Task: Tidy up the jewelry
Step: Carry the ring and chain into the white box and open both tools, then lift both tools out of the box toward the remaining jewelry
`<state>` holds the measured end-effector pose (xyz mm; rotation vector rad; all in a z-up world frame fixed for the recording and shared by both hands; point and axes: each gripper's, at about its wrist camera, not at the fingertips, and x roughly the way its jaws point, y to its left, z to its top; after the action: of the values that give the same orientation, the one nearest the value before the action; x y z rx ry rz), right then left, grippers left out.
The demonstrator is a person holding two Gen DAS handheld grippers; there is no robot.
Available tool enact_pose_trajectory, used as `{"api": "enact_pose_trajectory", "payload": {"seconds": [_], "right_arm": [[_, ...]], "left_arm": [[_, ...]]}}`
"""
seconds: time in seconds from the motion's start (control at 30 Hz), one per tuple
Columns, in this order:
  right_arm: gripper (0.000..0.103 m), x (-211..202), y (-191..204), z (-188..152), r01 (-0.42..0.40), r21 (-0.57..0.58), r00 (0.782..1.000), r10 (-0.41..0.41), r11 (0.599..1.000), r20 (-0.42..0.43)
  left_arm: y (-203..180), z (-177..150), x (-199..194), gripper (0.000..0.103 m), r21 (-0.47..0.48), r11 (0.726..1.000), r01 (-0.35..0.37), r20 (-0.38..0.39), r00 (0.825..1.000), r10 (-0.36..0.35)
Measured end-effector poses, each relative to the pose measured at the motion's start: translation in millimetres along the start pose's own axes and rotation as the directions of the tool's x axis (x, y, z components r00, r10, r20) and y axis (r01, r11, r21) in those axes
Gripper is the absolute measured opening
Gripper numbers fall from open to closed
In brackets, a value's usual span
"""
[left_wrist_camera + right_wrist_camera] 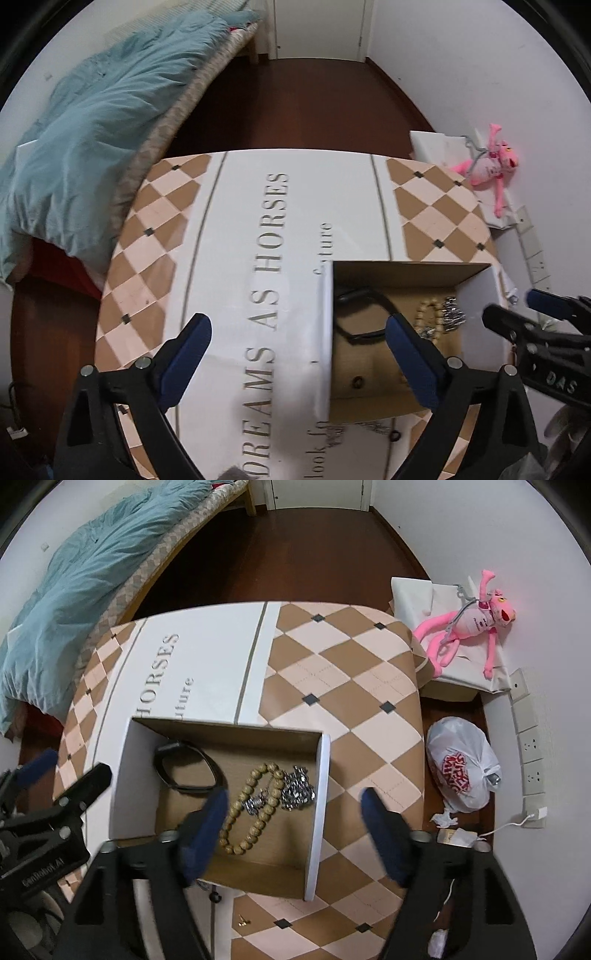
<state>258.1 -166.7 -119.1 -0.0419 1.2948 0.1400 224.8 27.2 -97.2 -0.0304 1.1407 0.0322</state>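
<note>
Because the open cardboard box (pixel 221 797) sits light on the printed tablecloth (pixel 332 664), a spread right gripper (pixel 295 819) dipping in could shove it or snag the wooden bead bracelet (pixel 251 812) against the silver chain (pixel 297 788); the left gripper (pixel 295 350), spread and empty, hangs alongside.

I see an open cardboard box (pixel 317 812) under my right jaws, wooden bead bracelet (pixel 255 805) and silver chain (pixel 299 788) between them, black band (pixel 188 768) left

Checkered table (pixel 343 672) carries cardboard box (pixel 319 812).
</note>
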Motion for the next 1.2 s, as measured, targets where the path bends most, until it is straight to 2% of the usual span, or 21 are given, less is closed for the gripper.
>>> {"api": "enact_pose_trajectory", "payload": {"seconds": [0.07, 0.27, 0.57, 0.7, 0.87, 0.93, 1.0, 1.13, 1.2], "right_arm": [[0.09, 2, 2, -6, 0.009, -0.008, 1.0, -0.009, 1.0, -0.009], [0.094, 2, 6, -23, 0.021, -0.004, 1.0, -0.021, 1.0, -0.014], [0.094, -39, 15, -48, -0.003, 0.006, 0.996, 0.003, 1.0, 0.085], [0.094, -46, 19, -76, -0.011, 0.013, 0.993, 0.01, 1.0, 0.118], [0.094, -20, 16, -128, -0.056, 0.07, 0.992, 0.048, 0.996, 0.116], [0.089, -4, 15, -145, -0.078, 0.088, 0.993, 0.069, 0.993, 0.1], [0.072, 10, 18, -156, -0.081, 0.097, 0.993, 0.072, 0.992, 0.093], [0.058, 30, 24, -171, -0.097, 0.098, 0.992, 0.089, 0.99, 0.089], [0.046, 37, 29, -177, -0.093, 0.083, 0.992, 0.085, 0.992, 0.088]], "left_arm": [[1, -5, 0, 0.097, 0.004, 1.0, -0.015, 0.004, 1.0, 0.015], [5, -15, -6, 0.099, 0.005, 0.999, -0.04, 0.019, 0.999, 0.04], [10, -28, -49, 0.099, 0.001, 0.999, -0.037, 0.101, 0.994, 0.036], [12, -49, -58, 0.099, 0.018, 0.999, -0.047, 0.122, 0.991, 0.045], [16, -93, -36, 0.099, 0.023, 0.995, -0.093, 0.066, 0.994, 0.091], [20, -108, -20, 0.099, 0.017, 0.995, -0.098, 0.017, 0.995, 0.098], [23, -121, -7, 0.099, 0.007, 0.995, -0.097, -0.018, 0.995, 0.097], [24, -139, 7, 0.099, 0.003, 0.994, -0.111, -0.043, 0.993, 0.111], [24, -144, 9, 0.099, 0.005, 0.994, -0.112, -0.048, 0.993, 0.112]]}}
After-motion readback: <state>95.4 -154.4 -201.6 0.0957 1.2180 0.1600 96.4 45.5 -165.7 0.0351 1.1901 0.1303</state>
